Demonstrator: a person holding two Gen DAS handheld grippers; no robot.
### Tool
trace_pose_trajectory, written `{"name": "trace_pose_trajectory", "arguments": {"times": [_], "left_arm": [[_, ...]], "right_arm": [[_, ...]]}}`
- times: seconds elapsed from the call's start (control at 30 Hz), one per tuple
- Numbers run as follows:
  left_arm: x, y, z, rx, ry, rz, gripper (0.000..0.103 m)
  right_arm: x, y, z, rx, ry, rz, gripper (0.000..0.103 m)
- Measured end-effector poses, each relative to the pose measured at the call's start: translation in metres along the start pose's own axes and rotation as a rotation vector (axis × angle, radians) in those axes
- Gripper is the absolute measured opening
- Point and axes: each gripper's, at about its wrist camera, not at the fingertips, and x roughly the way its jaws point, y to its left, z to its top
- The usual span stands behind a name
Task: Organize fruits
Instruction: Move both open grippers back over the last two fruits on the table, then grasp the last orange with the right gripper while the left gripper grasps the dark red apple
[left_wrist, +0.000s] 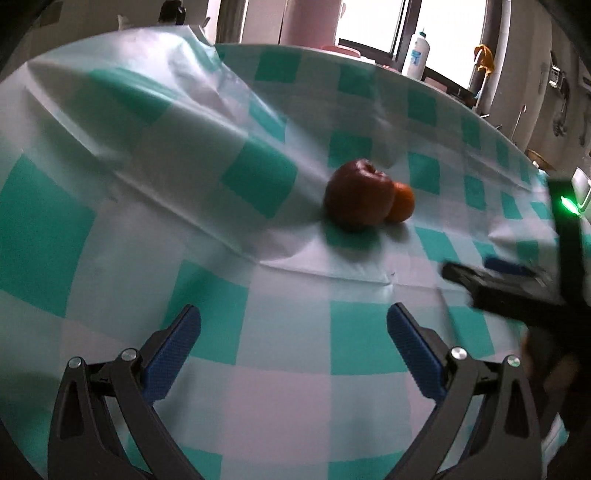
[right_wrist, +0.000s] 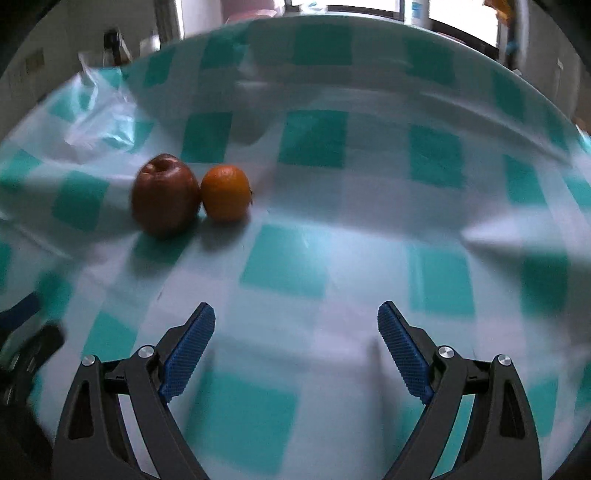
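A dark red apple (left_wrist: 356, 194) and a small orange (left_wrist: 402, 202) sit touching each other on a teal and white checked tablecloth (left_wrist: 280, 332). In the right wrist view the apple (right_wrist: 165, 195) lies left of the orange (right_wrist: 226, 192). My left gripper (left_wrist: 293, 325) is open and empty, a short way in front of the fruit. My right gripper (right_wrist: 296, 321) is open and empty, in front and to the right of the fruit; it also shows blurred at the right edge of the left wrist view (left_wrist: 491, 275).
The tablecloth is creased, with a raised fold at the back left (left_wrist: 177, 85). A white bottle (left_wrist: 417, 53) stands by the window behind the table. The table's far edge curves along the right (left_wrist: 517, 147).
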Motion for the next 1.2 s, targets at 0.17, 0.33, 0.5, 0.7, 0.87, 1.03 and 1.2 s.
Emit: {"name": "trace_pose_trajectory", "arguments": {"times": [0.17, 0.33, 0.5, 0.7, 0.87, 1.03, 1.2], "left_arm": [[0.006, -0.003, -0.005, 0.009, 0.038, 0.000, 0.101], [0.015, -0.005, -0.009, 0.011, 0.100, -0.008, 0.101], [0.017, -0.010, -0.011, 0.034, 0.114, 0.015, 0.101], [0.024, -0.025, -0.015, 0.130, 0.150, 0.085, 0.102], [0.024, -0.025, -0.015, 0.129, 0.150, 0.083, 0.102], [0.023, -0.028, -0.011, 0.125, 0.167, 0.087, 0.102], [0.035, -0.048, 0.015, 0.131, 0.139, 0.025, 0.101]], "right_arm": [[0.026, 0.019, 0.032, -0.056, 0.008, 0.017, 0.078], [0.038, 0.034, 0.053, -0.108, 0.003, 0.023, 0.069], [0.040, 0.027, 0.058, -0.081, -0.002, 0.061, 0.065], [0.012, 0.014, 0.039, -0.033, -0.056, 0.116, 0.040], [-0.032, -0.037, -0.006, 0.169, -0.111, 0.153, 0.040], [-0.072, -0.070, -0.054, 0.295, -0.149, 0.206, 0.040], [-0.077, -0.079, -0.074, 0.335, -0.173, 0.259, 0.040]]}}
